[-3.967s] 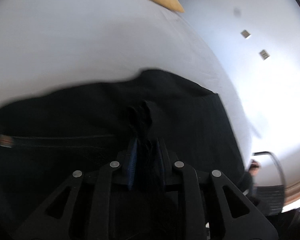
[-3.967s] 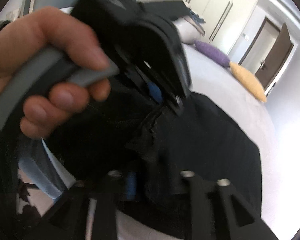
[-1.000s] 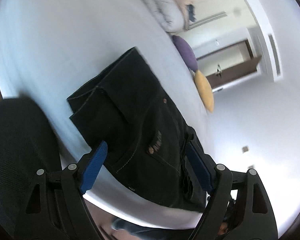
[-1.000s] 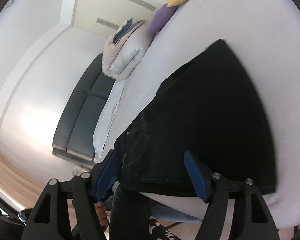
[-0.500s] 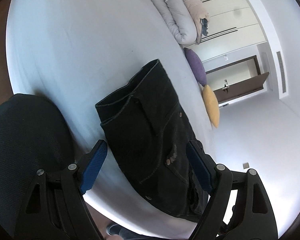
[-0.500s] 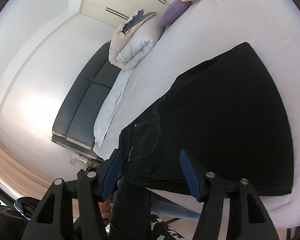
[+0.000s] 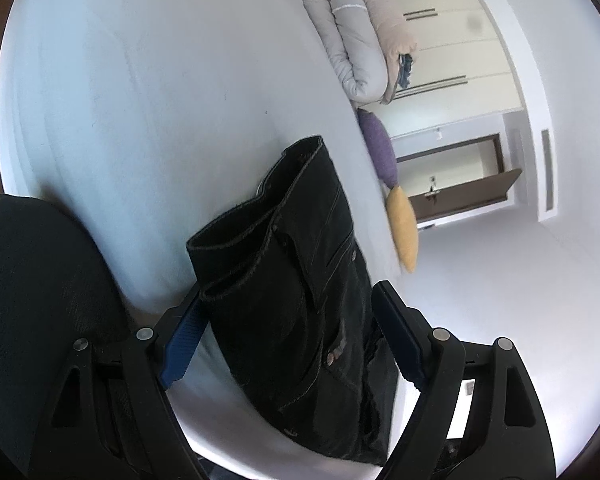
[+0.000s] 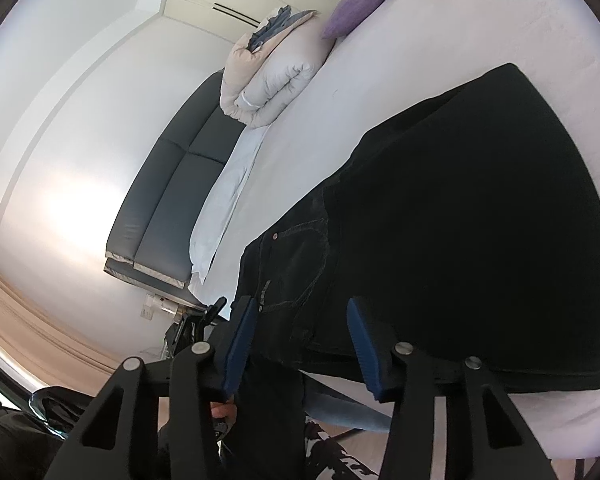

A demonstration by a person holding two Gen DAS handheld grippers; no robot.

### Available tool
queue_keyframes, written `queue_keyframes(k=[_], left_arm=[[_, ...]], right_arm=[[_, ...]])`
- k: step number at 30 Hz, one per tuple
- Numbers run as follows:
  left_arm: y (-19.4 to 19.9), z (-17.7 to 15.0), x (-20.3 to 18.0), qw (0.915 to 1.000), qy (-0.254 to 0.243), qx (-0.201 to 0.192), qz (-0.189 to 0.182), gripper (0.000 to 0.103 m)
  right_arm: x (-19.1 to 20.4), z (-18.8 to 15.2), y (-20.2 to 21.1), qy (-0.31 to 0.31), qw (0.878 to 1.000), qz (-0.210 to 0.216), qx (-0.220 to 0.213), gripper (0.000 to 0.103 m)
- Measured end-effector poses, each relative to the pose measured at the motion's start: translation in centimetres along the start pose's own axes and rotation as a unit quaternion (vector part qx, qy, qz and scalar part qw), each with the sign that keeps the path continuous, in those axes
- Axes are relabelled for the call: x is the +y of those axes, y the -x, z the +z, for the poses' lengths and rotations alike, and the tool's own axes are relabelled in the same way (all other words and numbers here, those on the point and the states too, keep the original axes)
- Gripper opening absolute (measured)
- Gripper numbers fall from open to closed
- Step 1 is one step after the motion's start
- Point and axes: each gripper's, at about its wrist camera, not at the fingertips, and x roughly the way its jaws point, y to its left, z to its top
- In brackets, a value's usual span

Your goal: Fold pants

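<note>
Two claws framing black pants (image 7: 292,280) folded on a bed (image 7: 140,100), long axis running away along the near edge. Left claw (image 7: 288,344) spread wide astride the cuff end, gripping nothing; right claw (image 8: 300,344) closing astride the waistband edge, pads not yet pressing cloth.

Black denim pants (image 7: 292,280) with raised stitched seams and small metal rivets, lying on the bed (image 7: 140,100) of smooth matt pale cloth, puffy quilted duvet (image 7: 352,40) at the bed's far end, padded dark leather-look headboard (image 8: 172,200) with a soft sheen beside the bed
</note>
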Motion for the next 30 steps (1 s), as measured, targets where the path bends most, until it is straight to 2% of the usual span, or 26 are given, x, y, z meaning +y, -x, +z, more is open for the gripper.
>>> queue_keyframes(k=[3, 8, 11, 13, 17, 21, 23, 24, 28, 30], left_arm=[[0.5, 0.1, 0.3, 0.9999, 0.009, -0.008, -0.011, 0.08], [1.1, 0.0, -0.1, 0.9999, 0.0, -0.016, 0.0, 0.076], [0.8, 0.2, -0.2, 0.9997, -0.001, -0.019, 0.013, 0.057], [0.4, 0.6, -0.1, 0.9996, 0.004, -0.018, 0.022, 0.033], [0.4, 0.6, -0.4, 0.9994, -0.003, -0.015, 0.032, 0.03], [0.9, 0.4, -2.1, 0.9977, -0.044, -0.015, 0.049, 0.019], [1.2, 0.3, -3.8, 0.9947, -0.082, -0.018, 0.058, 0.017], [1.4, 0.2, -4.6, 0.9928, -0.1, -0.02, 0.063, 0.017], [1.6, -1.1, -8.3, 0.9803, -0.181, -0.024, 0.074, 0.016], [1.7, -2.0, -9.9, 0.9719, -0.221, -0.023, 0.078, 0.016]], right_arm=[[-0.1, -0.1, -0.3, -0.002, 1.0, 0.002, 0.004, 0.048], [0.0, -0.2, -0.5, 0.001, 1.0, 0.002, 0.01, 0.046], [0.3, -0.1, -0.6, 0.004, 1.0, 0.003, 0.01, 0.045], [0.5, 0.1, -0.7, 0.006, 1.0, 0.001, 0.011, 0.044], [1.1, 0.7, -1.2, 0.019, 1.0, -0.008, 0.017, 0.044], [2.3, 1.8, -2.6, 0.051, 0.997, -0.038, 0.039, 0.043], [2.9, 2.8, -3.7, 0.071, 0.995, -0.048, 0.053, 0.041], [3.0, 3.4, -4.5, 0.076, 0.994, -0.051, 0.06, 0.037], [2.6, 6.1, -8.5, 0.075, 0.989, -0.079, 0.102, 0.011], [1.9, 7.0, -10.5, 0.065, 0.987, -0.08, 0.122, 0.01]])
